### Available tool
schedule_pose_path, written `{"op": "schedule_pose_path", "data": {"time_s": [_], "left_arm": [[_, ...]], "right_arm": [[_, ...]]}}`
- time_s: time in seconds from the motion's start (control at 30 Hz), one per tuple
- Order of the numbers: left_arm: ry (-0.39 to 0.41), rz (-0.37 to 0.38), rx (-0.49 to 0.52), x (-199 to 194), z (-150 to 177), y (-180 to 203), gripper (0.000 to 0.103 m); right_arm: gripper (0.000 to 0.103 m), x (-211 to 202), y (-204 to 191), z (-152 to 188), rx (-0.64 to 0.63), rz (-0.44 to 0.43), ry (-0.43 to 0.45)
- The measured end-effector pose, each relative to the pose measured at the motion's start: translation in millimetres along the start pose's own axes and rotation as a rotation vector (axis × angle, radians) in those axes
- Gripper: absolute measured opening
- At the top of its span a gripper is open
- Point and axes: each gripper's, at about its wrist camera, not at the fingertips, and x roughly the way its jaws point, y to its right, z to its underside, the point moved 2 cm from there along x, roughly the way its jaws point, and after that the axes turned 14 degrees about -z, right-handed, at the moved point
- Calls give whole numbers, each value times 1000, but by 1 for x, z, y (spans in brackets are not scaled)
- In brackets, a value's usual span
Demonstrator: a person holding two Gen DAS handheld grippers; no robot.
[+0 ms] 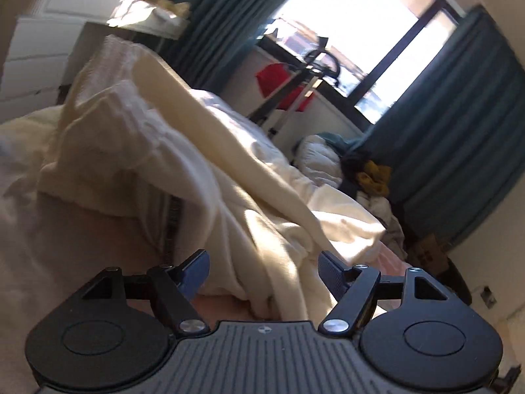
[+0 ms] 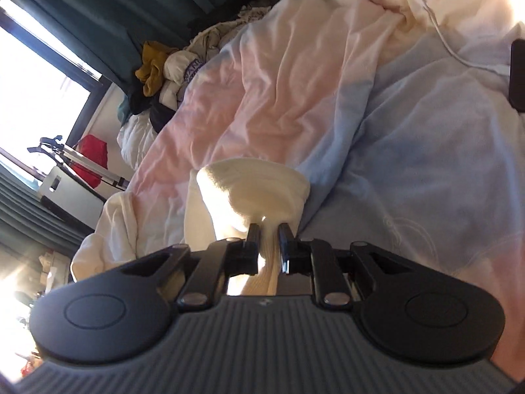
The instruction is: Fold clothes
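Jaws of right gripper (image 2: 269, 229) clenched on cream garment (image 2: 256, 190), left gripper (image 1: 264, 262) released, possibly blurred sleeve (image 1: 203, 124) visible only there.

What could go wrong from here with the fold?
1. The right hand-held gripper pinches only a narrow bunch of the cream garment; it may slip out.
2. The left hand-held gripper is open and holds nothing, so the garment could slump unevenly on the bed.
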Motion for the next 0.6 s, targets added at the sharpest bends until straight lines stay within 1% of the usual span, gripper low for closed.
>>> {"op": "schedule_pose_path", "data": {"time_s": [0.03, 0.1, 0.13, 0.2, 0.23, 0.27, 0.3, 0.37, 0.4, 0.43, 0.47, 0.53, 0.6], "left_arm": [[-16, -4, -67, 1, -4, -11, 78], [-38, -4, -192, 5, -10, -30, 80], [-41, -2, -226, 6, -12, -35, 81], [-45, 3, -291, 9, -17, -45, 82], [-41, 7, -306, 10, -21, -48, 82], [-31, 7, -313, 11, -23, -49, 82], [-23, 6, -316, 11, -26, -49, 82], [-8, 4, -321, 12, -30, -49, 82], [-5, 4, -326, 14, -33, -49, 82], [-3, 4, -331, 17, -35, -50, 82], [0, 4, -337, 19, -38, -51, 82], [2, 14, -360, 24, -43, -54, 80], [-19, 35, -442, 31, -51, -67, 76]], "right_arm": [[16, -3, 1, 1, 8, -4, 18], [17, -10, 8, -3, 99, -20, 48], [19, -15, 13, -4, 147, -27, 64], [26, -25, 21, -6, 232, -41, 96], [34, -29, 22, -7, 247, -44, 108], [44, -32, 23, -8, 258, -50, 117], [51, -34, 23, -9, 262, -65, 119], [73, -34, 20, -9, 264, -97, 114], [77, -33, 18, -9, 257, -104, 104], [85, -31, 16, -9, 245, -97, 96], [84, -29, 14, -8, 232, -83, 88], [85, -25, 12, -6, 198, -30, 73], [86, -19, 13, -4, 182, 4, 47]]}}
